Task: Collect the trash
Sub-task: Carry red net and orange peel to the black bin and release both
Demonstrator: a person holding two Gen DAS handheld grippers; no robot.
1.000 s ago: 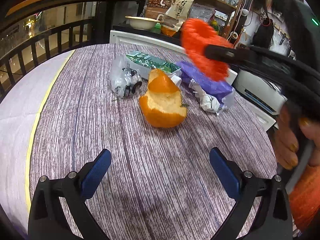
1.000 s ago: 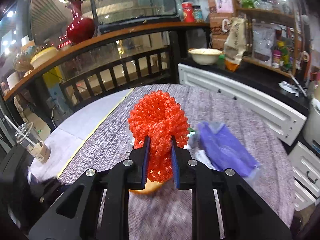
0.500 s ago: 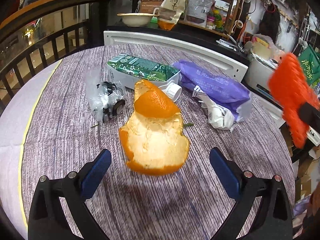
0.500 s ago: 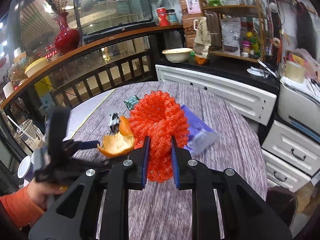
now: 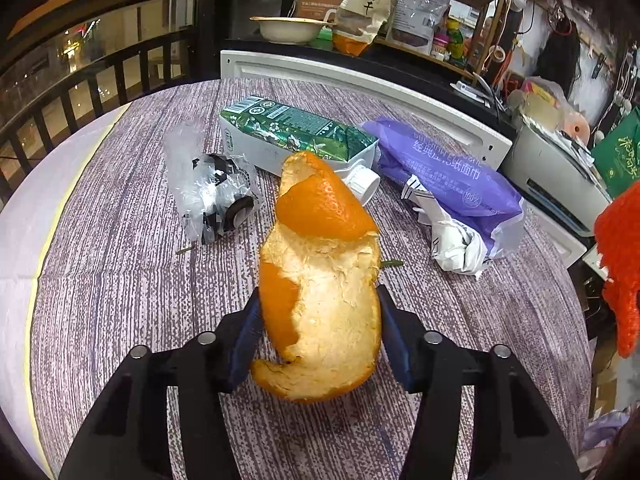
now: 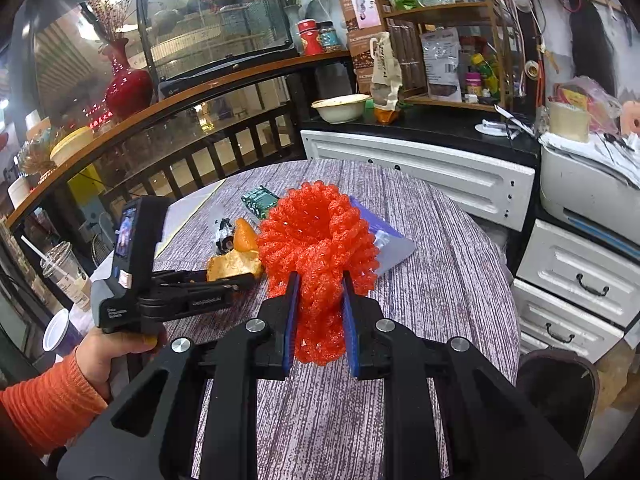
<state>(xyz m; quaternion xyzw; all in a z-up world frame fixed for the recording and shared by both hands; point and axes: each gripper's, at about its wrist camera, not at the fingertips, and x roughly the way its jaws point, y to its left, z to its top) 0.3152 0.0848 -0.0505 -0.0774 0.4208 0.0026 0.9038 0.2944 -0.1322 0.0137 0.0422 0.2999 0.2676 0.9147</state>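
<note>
A large orange peel (image 5: 320,320) lies on the round, purple-streaked table (image 5: 120,300). My left gripper (image 5: 320,300) is closing on it, and both blue pads touch the peel's sides. In the right wrist view the left gripper (image 6: 236,280) reaches to the peel (image 6: 234,264) from the left, held by a hand in an orange sleeve. My right gripper (image 6: 320,280) is shut on a red foam fruit net (image 6: 316,236), held above the table's right part. The net (image 5: 622,264) also shows at the right edge of the left wrist view.
Behind the peel lie a clear plastic wrapper (image 5: 208,184), a green carton (image 5: 296,132), a purple tissue pack (image 5: 444,168) and crumpled white paper (image 5: 456,240). White cabinets (image 6: 420,172) border the far side. A dark bin (image 6: 556,392) stands at the lower right.
My left gripper moved up to the peel and its jaws narrowed from wide open onto it. The right gripper carried the red net rightward, away from the pile.
</note>
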